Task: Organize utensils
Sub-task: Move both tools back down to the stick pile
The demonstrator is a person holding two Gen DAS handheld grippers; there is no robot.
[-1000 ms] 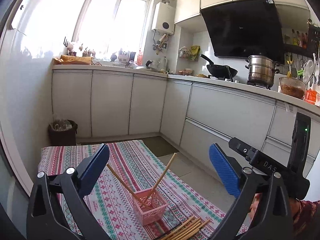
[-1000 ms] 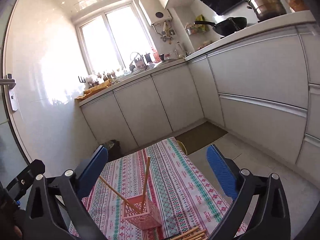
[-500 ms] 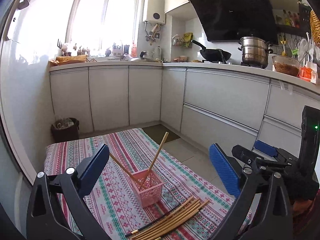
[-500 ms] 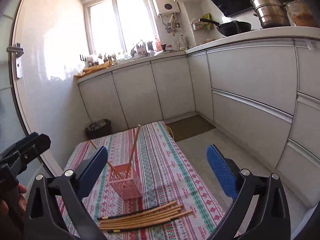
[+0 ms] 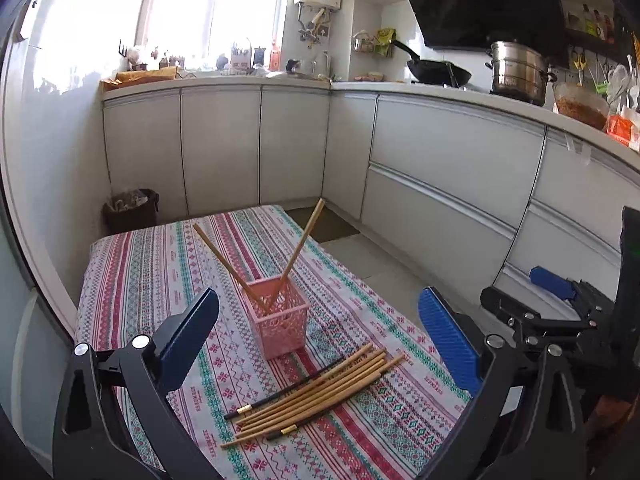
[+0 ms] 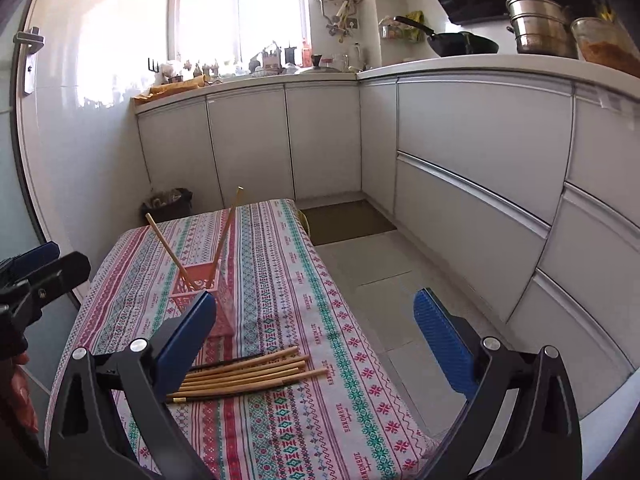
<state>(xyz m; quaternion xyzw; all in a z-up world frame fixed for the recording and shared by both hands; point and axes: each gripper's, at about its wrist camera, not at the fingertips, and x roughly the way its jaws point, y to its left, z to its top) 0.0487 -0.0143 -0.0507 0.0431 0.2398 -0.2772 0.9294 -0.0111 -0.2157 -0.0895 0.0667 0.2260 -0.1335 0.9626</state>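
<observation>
A pink lattice basket point(image 5: 282, 326) point(image 6: 208, 294) stands on the patterned tablecloth point(image 5: 152, 268) point(image 6: 280, 264) with two wooden chopsticks point(image 5: 302, 246) point(image 6: 228, 226) leaning out of it in a V. Nearer to me lies a loose bundle of several wooden and black chopsticks point(image 5: 316, 390) point(image 6: 248, 374). My left gripper point(image 5: 320, 338) hangs open above the bundle, holding nothing. My right gripper point(image 6: 312, 334) is open too, over the table's right side, its left finger covering part of the basket. Each gripper shows at the edge of the other's view.
White kitchen cabinets point(image 5: 440, 184) run along the back and right, with a wok point(image 5: 438, 72) and a steel pot point(image 5: 518, 72) on the counter. A dark waste bin point(image 5: 132, 210) stands on the floor beyond the table. Tiled floor point(image 6: 400, 296) lies right of the table.
Both grippers have tilted down and drawn back, so the basket sits higher in view and the whole chopstick bundle now shows. Both stay open and empty.
</observation>
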